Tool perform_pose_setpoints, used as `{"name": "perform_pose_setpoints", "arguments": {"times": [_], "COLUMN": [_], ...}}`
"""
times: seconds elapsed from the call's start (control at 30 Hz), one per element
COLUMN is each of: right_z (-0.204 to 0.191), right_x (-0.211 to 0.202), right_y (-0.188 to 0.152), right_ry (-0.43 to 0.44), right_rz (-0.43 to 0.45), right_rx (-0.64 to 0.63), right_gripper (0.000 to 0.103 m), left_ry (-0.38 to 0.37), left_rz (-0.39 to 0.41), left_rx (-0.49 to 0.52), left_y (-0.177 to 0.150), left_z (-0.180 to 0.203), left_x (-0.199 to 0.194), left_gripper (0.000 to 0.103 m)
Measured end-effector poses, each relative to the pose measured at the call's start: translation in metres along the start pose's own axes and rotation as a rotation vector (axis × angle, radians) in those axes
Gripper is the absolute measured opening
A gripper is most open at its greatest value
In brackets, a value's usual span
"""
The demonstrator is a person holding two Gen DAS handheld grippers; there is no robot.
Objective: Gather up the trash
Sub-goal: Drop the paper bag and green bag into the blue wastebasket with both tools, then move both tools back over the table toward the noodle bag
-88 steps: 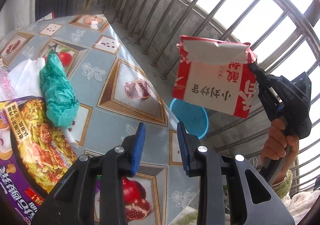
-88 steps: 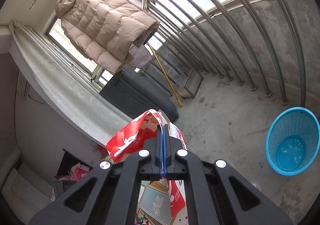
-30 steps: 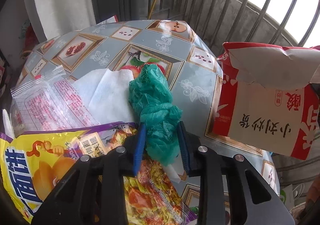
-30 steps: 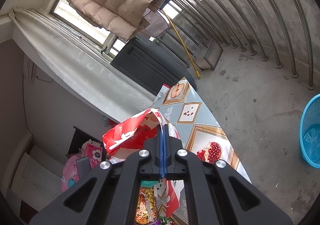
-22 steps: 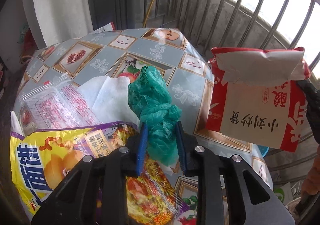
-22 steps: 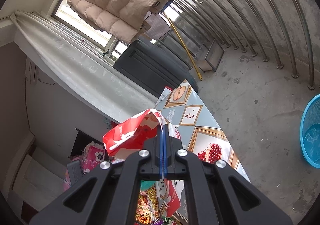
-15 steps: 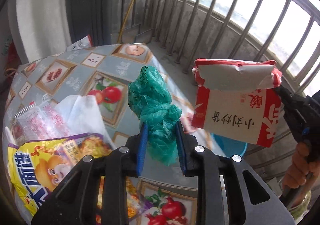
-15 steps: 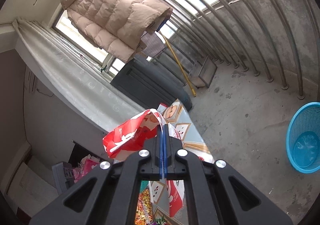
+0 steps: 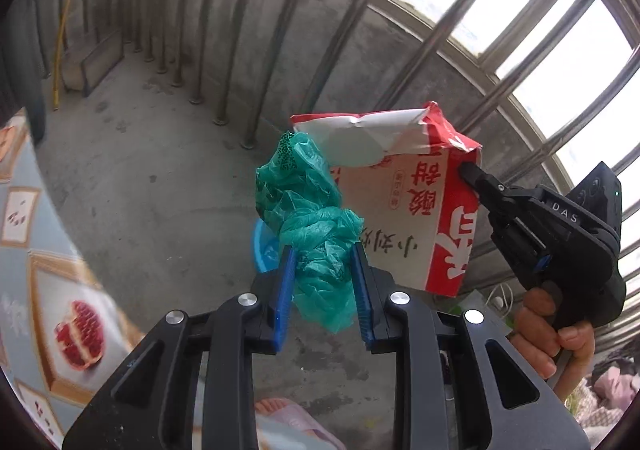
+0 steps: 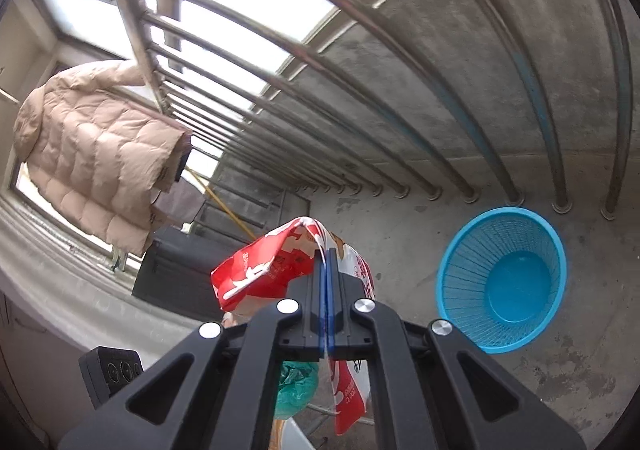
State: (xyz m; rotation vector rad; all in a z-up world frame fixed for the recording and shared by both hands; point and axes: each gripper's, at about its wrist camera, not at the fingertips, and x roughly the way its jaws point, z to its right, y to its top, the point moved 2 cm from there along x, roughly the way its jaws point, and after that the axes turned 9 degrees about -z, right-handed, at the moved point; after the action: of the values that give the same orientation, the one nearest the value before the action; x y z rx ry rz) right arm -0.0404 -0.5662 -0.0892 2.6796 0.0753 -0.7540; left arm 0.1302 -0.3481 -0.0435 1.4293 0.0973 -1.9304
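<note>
— Concrete balcony floor [image 9: 160, 177] and railing bars fill both views; the blue basket [image 10: 502, 282] stands by the bars, and it looks empty.

— So nothing binned yet?

— Not that I can see. The left gripper [image 9: 323, 290] pinches the crumpled green plastic bag [image 9: 310, 217], held in the air over the floor. The right gripper [image 10: 327, 290], pressed together, holds the red-and-white carton [image 9: 404, 205] by its torn top edge, just beside the bag.

— What's left?

— Probably both drops, plus whatever the bench [image 9: 36, 250] carries, mostly out of view.

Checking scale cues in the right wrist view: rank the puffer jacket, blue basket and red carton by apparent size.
1. Puffer jacket
2. Blue basket
3. Red carton, partly hidden and nearest, so uncertain.
</note>
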Motion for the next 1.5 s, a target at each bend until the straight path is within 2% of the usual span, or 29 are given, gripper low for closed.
{"name": "perform_pose_setpoints", "arguments": {"times": [0.1, 0.13, 0.17, 0.2, 0.27, 0.3, 0.33, 0.43, 0.53, 0.7, 0.87, 1.03, 1.3, 1.4, 1.5], "right_z": [0.043, 0.059, 0.077, 0.098, 0.136, 0.151, 0.164, 0.181, 0.179, 0.145, 0.079, 0.011, -0.087, -0.120, -0.156], "right_x": [0.014, 0.023, 0.035, 0.049, 0.072, 0.078, 0.080, 0.076, 0.067, 0.051, 0.032, 0.016, 0.021, 0.032, 0.045], "right_y": [0.017, 0.024, 0.028, 0.032, 0.031, 0.027, 0.024, 0.014, 0.009, 0.000, -0.016, -0.041, -0.102, -0.130, -0.165], "right_ry": [-0.067, -0.102, -0.142, -0.182, -0.314, -0.378, -0.399, -0.429, -0.430, -0.427, -0.406, -0.310, -0.148, -0.057, 0.009], "right_rz": [0.012, 0.006, -0.014, -0.044, -0.097, -0.115, -0.120, -0.122, -0.111, -0.086, -0.088, -0.125, -0.258, -0.343, -0.439], "right_rx": [0.087, 0.112, 0.132, 0.159, 0.197, 0.216, 0.233, 0.246, 0.234, 0.150, -0.070, -0.275, -0.496, -0.528, -0.591], "right_gripper": [0.004, 0.005, 0.008, 0.026, 0.044, 0.044, 0.044, 0.044, 0.044, 0.044, 0.044, 0.045, 0.046, 0.046, 0.046], "left_ry": [0.030, 0.017, 0.015, 0.042, 0.095, 0.109, 0.113, 0.066, 0.084, 0.116, 0.155, 0.208, 0.368, 0.463, 0.517], "left_rz": [-0.024, -0.022, -0.032, -0.048, -0.067, -0.079, -0.084, -0.069, -0.044, 0.025, 0.115, 0.204, 0.395, 0.471, 0.517], "left_rx": [0.076, 0.088, 0.093, 0.088, 0.080, 0.075, 0.061, 0.005, -0.012, -0.023, -0.046, -0.090, -0.200, -0.271, -0.353], "left_y": [0.020, 0.023, 0.028, 0.031, 0.033, 0.033, 0.032, 0.024, 0.020, 0.011, -0.014, -0.048, -0.127, -0.165, -0.204], "left_z": [0.019, 0.024, 0.025, 0.024, 0.020, 0.018, 0.013, -0.001, -0.010, -0.014, -0.016, -0.027, -0.063, -0.084, -0.106], "left_x": [0.047, 0.062, 0.077, 0.092, 0.110, 0.115, 0.116, 0.103, 0.089, 0.053, -0.006, -0.064, -0.160, -0.195, -0.223], "left_gripper": [0.028, 0.036, 0.054, 0.060, 0.061, 0.061, 0.061, 0.061, 0.061, 0.061, 0.061, 0.061, 0.061, 0.061, 0.061]}}
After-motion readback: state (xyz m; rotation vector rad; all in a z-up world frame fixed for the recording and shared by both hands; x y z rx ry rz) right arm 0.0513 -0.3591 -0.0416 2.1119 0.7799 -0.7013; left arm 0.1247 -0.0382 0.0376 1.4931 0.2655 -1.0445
